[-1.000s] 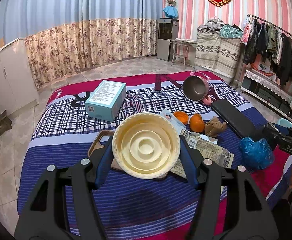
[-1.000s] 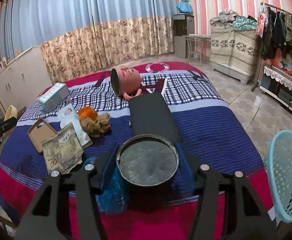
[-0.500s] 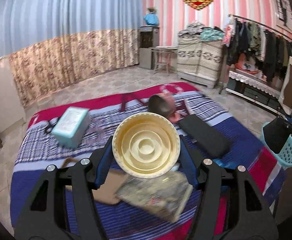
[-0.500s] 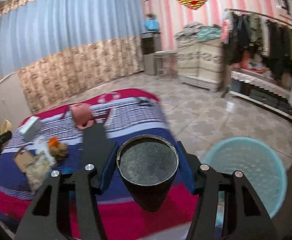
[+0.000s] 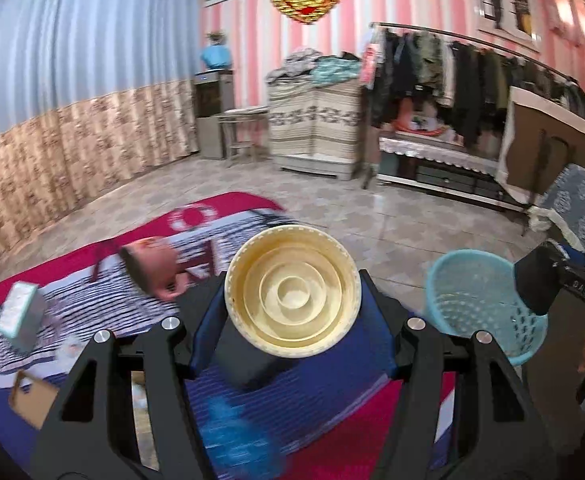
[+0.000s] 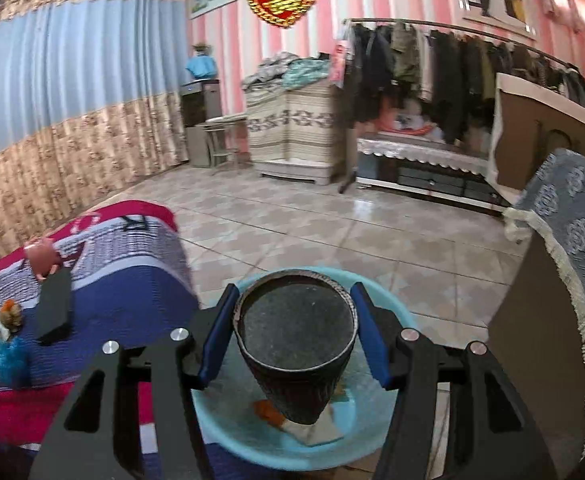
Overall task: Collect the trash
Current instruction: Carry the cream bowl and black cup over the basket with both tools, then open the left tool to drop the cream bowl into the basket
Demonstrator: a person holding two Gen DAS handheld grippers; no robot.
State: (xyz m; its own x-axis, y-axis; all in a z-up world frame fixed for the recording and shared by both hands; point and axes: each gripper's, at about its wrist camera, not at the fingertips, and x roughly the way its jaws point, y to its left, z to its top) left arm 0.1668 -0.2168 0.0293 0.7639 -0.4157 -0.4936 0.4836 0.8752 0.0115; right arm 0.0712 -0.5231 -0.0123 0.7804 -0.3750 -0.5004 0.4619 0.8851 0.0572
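Basket [image 6: 228,432] contents behind dark cup [image 6: 295,344]

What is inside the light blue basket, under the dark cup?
In the light blue basket, an orange scrap and pale paper show. The dark cup, held by the right gripper, covers the rest.

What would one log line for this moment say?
left gripper: grips cream cup above bed | right gripper: holds dark cup over blue basket

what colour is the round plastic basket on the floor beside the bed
Light blue round plastic basket, perforated walls; clearest in the left wrist view.
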